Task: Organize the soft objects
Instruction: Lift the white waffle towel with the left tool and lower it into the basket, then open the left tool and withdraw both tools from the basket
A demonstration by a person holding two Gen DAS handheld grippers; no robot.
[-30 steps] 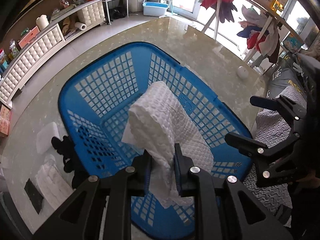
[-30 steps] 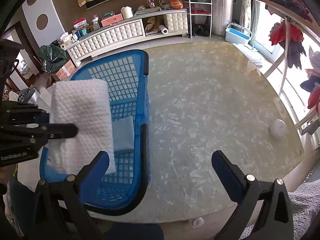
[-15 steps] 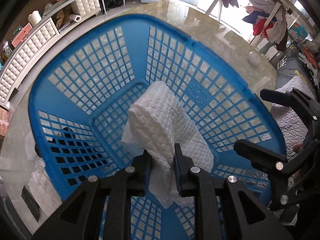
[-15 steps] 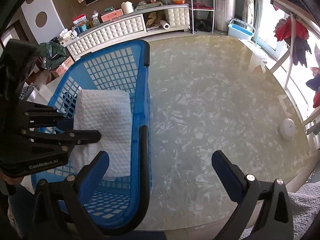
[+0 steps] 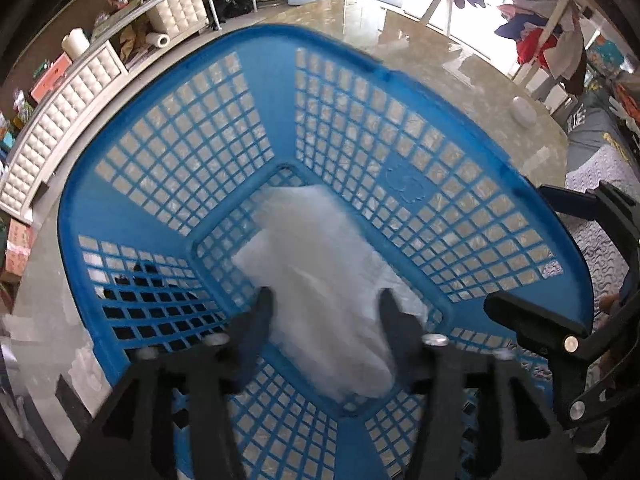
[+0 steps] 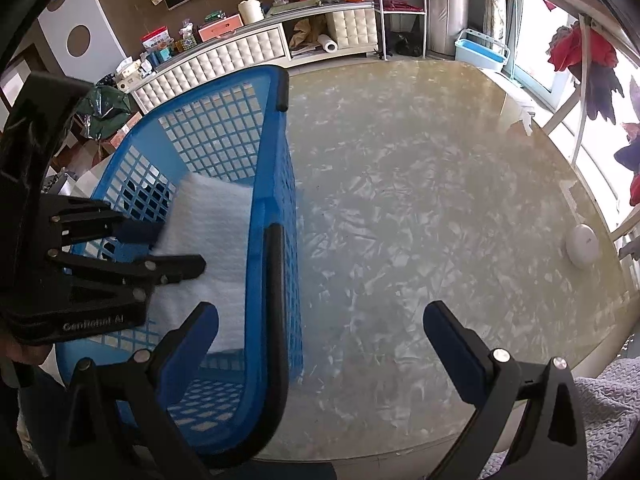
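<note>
A white waffle-weave towel lies blurred over the floor of the blue mesh laundry basket. My left gripper points down into the basket, its jaws opening. The towel sits loosely between the spread fingers, which no longer pinch it. From the right wrist view the towel rests against the basket wall, with the left gripper just over it. My right gripper stands open above the basket's near rim and black handle, holding nothing. It also shows as the right gripper beside the basket.
The basket stands on a glossy marble table. A white round puck lies near the table's far right edge. Dark cloth shows through the basket's left wall. Grey quilted fabric lies at the lower right.
The left gripper sank into the basket with the towel, then its jaws spread apart and let the towel go. The towel dropped to the basket floor. The right gripper barely moved.
</note>
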